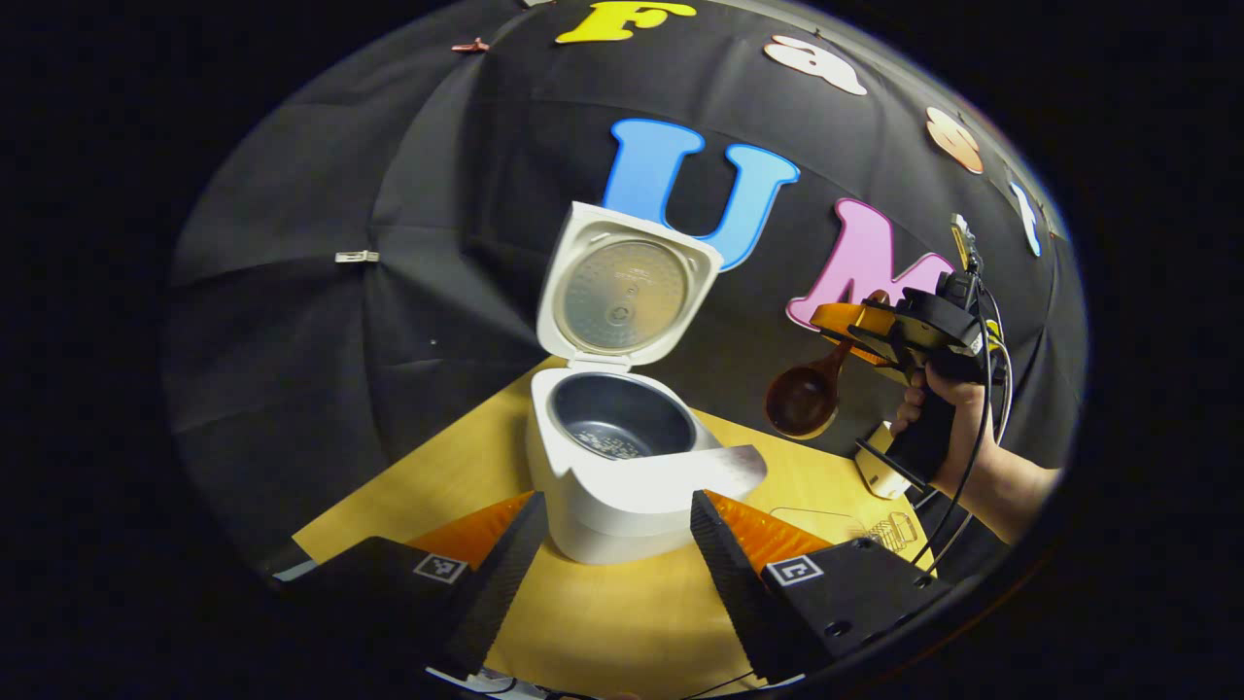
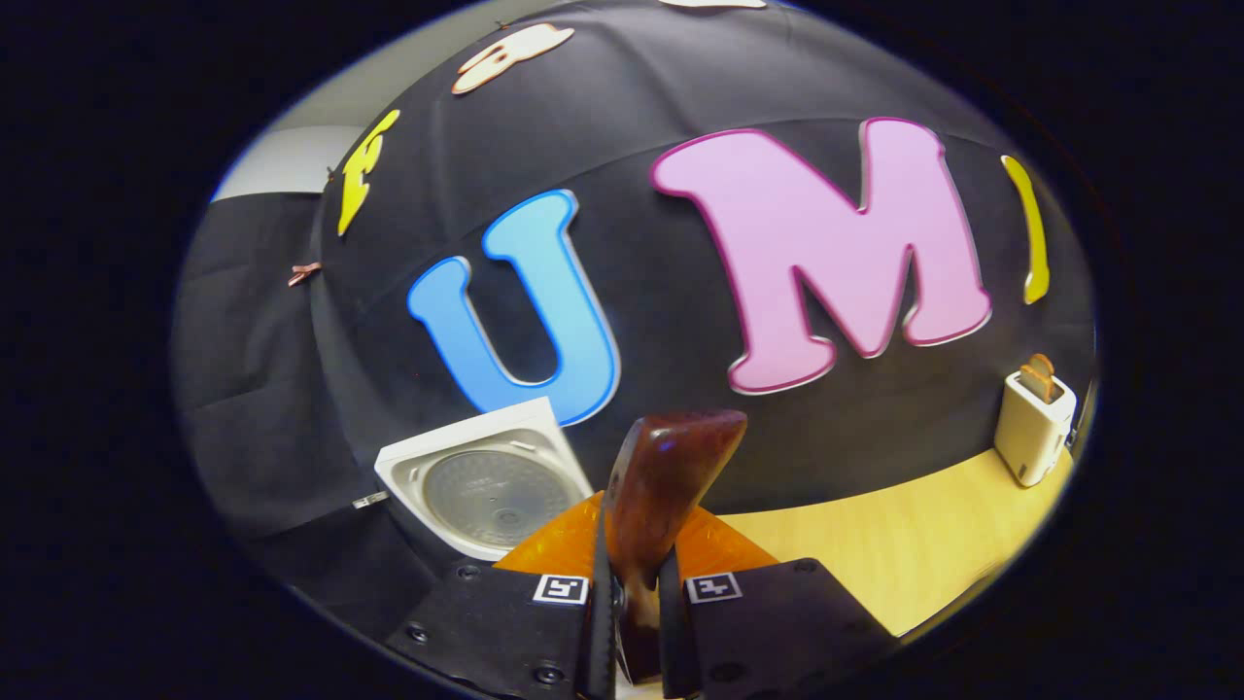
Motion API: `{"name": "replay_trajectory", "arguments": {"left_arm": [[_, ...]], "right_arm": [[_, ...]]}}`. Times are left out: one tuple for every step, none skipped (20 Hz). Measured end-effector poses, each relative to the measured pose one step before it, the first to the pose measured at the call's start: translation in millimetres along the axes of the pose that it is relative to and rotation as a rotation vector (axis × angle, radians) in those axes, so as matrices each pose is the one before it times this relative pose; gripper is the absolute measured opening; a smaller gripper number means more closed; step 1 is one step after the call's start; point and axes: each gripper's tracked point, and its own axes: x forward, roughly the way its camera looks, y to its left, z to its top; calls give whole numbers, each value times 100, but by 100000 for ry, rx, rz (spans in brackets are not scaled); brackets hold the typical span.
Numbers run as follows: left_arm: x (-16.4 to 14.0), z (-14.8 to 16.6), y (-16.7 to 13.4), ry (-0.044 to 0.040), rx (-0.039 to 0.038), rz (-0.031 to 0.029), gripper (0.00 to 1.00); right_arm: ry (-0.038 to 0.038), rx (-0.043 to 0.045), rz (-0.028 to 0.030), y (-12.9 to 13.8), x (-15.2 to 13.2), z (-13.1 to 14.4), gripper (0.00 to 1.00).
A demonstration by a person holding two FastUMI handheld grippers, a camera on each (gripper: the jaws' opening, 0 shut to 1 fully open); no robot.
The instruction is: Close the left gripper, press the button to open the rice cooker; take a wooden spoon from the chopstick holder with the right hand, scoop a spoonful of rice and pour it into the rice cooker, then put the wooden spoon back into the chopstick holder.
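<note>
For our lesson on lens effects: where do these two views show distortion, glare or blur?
Left gripper view: fisheye bends the table; light glares off the rice cooker front rim. Right gripper view: the wooden spoon handle sits close and soft, with a faint blue sheen.

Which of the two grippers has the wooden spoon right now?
The right gripper: its jaws are clamped on the wooden spoon. The left gripper is open, holding nothing, in front of the rice cooker.

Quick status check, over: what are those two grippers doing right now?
Left gripper open, facing rice cooker, lid up. Right gripper shut on wooden spoon, lifted beside cooker. Nothing in the way.
</note>
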Motion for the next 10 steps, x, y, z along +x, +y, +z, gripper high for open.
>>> {"name": "replay_trajectory", "arguments": {"left_arm": [[271, -335, -1157, 877, 1020, -1688, 92], [268, -131, -1113, 808, 1029, -1629, 92], [319, -131, -1277, 586, 909, -1739, 92], [326, -89, -1154, 533, 727, -1654, 96], [285, -116, -1207, 645, 689, -1593, 96], [298, -41, -1169, 727, 618, -1448, 96], [335, -276, -1067, 744, 452, -1353, 96], [375, -264, -1008, 869, 325, -1140, 95], [272, -363, -1061, 970, 339, -1087, 95], [300, -173, -829, 813, 549, -736, 96]], "right_arm": [[-322, 861, -2476, -1913, -670, 517, 22], [-448, 611, -2518, -1977, -673, 712, 22], [-706, 375, -2511, -2003, -597, 661, 22], [-841, 262, -2425, -1914, -635, 637, 22], [-888, 96, -2303, -1994, -543, 664, 22], [-705, 57, -2512, -2087, -761, 691, 22], [-448, -80, -2301, -2072, -795, 573, 22], [-336, 10, -2428, -1760, -626, 510, 22], [-122, 93, -2448, -1994, -603, 280, 22], [-46, 17, -2480, -1989, -454, 163, 22]]}}
